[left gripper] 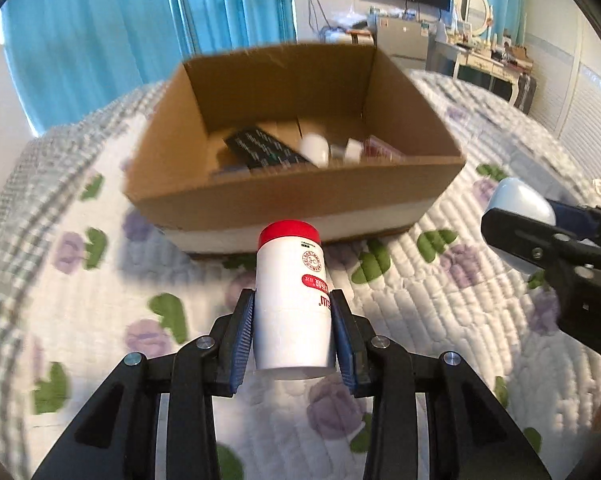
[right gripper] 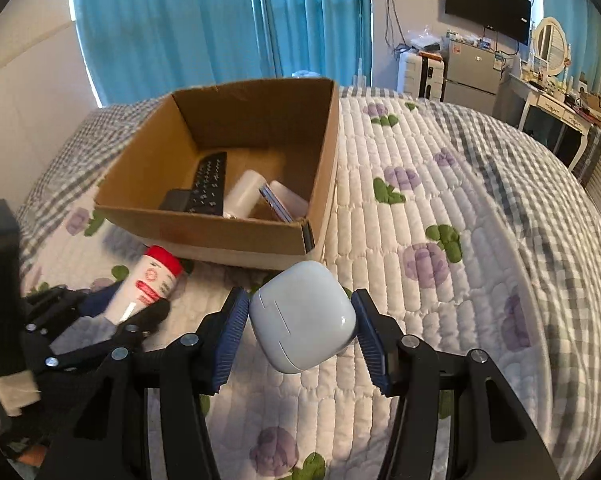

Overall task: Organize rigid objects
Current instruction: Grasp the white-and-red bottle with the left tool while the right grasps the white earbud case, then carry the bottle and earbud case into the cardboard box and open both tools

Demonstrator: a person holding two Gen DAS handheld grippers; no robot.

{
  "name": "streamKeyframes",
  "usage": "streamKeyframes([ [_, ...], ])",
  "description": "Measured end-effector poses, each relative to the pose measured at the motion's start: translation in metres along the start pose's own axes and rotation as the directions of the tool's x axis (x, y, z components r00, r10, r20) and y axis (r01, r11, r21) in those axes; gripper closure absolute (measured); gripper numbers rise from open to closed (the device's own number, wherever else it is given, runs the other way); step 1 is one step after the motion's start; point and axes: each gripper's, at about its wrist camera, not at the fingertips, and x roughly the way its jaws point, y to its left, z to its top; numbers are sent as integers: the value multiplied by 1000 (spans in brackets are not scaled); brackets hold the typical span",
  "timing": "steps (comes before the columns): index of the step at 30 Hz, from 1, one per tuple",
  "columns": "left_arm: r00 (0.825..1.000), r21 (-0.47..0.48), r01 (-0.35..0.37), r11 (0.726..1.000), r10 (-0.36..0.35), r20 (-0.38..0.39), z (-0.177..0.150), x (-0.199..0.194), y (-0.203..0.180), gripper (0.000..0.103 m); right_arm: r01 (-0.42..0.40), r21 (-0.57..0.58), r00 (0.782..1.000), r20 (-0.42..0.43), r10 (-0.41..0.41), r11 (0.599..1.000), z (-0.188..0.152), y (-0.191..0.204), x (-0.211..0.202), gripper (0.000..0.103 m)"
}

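My left gripper (left gripper: 292, 316) is shut on a white bottle with a red cap (left gripper: 291, 288), held above the quilt just short of the cardboard box (left gripper: 284, 196). My right gripper (right gripper: 300, 312) is shut on a pale blue rounded case (right gripper: 302, 316), also just short of the box (right gripper: 204, 232). The box holds a black remote (right gripper: 210, 188), a white bottle (right gripper: 244, 194) and a flat clear case (right gripper: 286, 200). The right gripper and its case (left gripper: 518, 216) show at the right edge of the left wrist view; the left gripper with its bottle (right gripper: 148, 284) shows at lower left of the right wrist view.
Everything sits on a bed with a floral and checked quilt (right gripper: 440, 208). Blue curtains (right gripper: 220, 20) hang behind the box. A TV (right gripper: 486, 4), a small fridge (right gripper: 470, 72) and a white dressing table (right gripper: 552, 96) stand at the far right.
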Motion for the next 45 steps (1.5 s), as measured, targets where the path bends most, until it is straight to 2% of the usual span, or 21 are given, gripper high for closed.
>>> streamKeyframes([
  [3,999,-7,3,1000,-2,35,9,-26,9,65,2,-8,1000,30,-2,1000,9,4,-15,50],
  [8,996,-24,1,1000,1,91,36,-48,30,65,7,-52,994,112,-1,999,38,13,-50,50],
  [15,987,-45,-11,999,18,158,86,-58,48,65,-6,-90,980,198,24,996,92,19,-75,50],
  [18,985,-55,-10,998,19,170,112,-47,56,65,-21,-92,975,221,40,996,113,17,-75,50],
  [22,985,-58,-17,998,26,169,137,-17,61,65,-19,-92,971,236,40,996,141,10,-57,50],
  [25,990,-67,18,998,-9,138,146,13,63,65,-22,-103,973,226,45,994,157,6,-33,50],
  [29,994,-10,-35,999,36,108,148,54,55,65,-10,-114,975,219,35,993,172,1,1,50],
  [33,998,8,-14,1000,14,67,146,87,52,65,0,-138,981,191,26,990,180,-3,39,50],
  [37,998,36,-23,999,21,51,144,101,48,65,-24,-122,986,159,43,992,180,-9,66,50],
  [40,999,38,-5,999,3,40,144,102,48,60,-49,-108,988,140,64,993,178,-9,74,50],
  [42,998,25,-20,999,19,62,143,94,50,37,-52,-111,989,132,66,993,174,-9,74,50],
  [45,997,4,-7,1000,6,79,143,80,55,36,-50,-109,989,130,64,993,166,-8,67,50],
])
